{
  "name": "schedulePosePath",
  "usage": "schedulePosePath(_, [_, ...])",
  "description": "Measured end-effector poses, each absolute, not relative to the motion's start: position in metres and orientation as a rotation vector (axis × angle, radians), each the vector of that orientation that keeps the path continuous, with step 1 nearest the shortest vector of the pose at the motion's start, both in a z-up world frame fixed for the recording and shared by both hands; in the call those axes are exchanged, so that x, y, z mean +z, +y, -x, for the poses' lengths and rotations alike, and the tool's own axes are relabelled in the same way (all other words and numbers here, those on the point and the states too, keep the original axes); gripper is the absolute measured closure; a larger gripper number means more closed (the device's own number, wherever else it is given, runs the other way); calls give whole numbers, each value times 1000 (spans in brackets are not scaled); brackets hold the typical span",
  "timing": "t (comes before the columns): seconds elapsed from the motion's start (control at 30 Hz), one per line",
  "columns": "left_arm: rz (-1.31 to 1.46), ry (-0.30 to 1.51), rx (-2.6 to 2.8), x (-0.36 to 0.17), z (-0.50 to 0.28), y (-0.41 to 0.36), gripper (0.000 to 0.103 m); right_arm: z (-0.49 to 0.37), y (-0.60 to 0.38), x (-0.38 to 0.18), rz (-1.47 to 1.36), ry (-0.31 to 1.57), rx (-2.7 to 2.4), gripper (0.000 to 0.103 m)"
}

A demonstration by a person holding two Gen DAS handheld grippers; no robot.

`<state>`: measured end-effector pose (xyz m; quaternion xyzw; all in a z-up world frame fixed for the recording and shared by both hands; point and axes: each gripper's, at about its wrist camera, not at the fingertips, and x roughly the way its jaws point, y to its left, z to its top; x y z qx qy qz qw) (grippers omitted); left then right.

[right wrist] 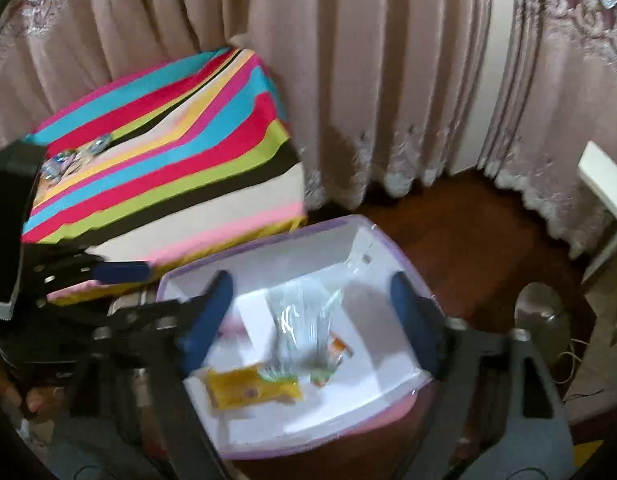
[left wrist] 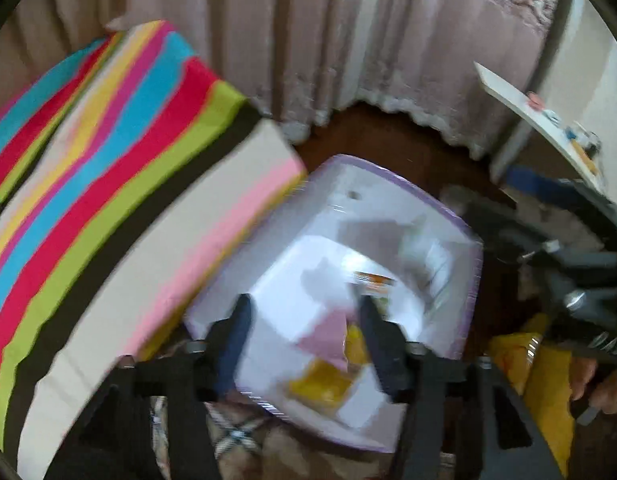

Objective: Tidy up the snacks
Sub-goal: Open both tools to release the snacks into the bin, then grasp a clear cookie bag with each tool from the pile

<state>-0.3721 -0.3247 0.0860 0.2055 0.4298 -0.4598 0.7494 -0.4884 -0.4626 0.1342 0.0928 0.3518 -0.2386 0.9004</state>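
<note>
A white bin with a lilac rim (right wrist: 392, 248) is seen on the dark wooden floor (right wrist: 468, 240), just beside a striped, cloth-covered surface (right wrist: 168, 152) and in front of pale pink curtains (right wrist: 388, 80). Snacks are lying inside the bin — a yellow packet (right wrist: 252, 390), a clear crinkled bag (right wrist: 304, 320) and a small orange-and-white packet (right wrist: 340, 348) next to it.

The right claw (right wrist: 312, 320) is held above the bin with its blue-padded fingers (right wrist: 414, 320) spread wide; nothing is gripped, the clear bag lying loose below the gap. The left claw (left wrist: 304, 340) is likewise held over the bin, its jaws parted and empty; the yellow packet (left wrist: 320, 384) and a pink item (left wrist: 324, 336) are seen between and beneath its fingers, blurred by motion. In the right wrist view the left claw appears at the left edge, near the striped cloth — a few small wrapped items (right wrist: 74, 158) are resting on that cloth.
</note>
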Motion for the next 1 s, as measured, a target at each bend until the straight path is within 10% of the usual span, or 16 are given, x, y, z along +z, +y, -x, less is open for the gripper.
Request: schedulePosePath(1.0, [333, 940, 179, 11, 18, 127, 20, -34, -188, 26, 69, 905, 213, 16])
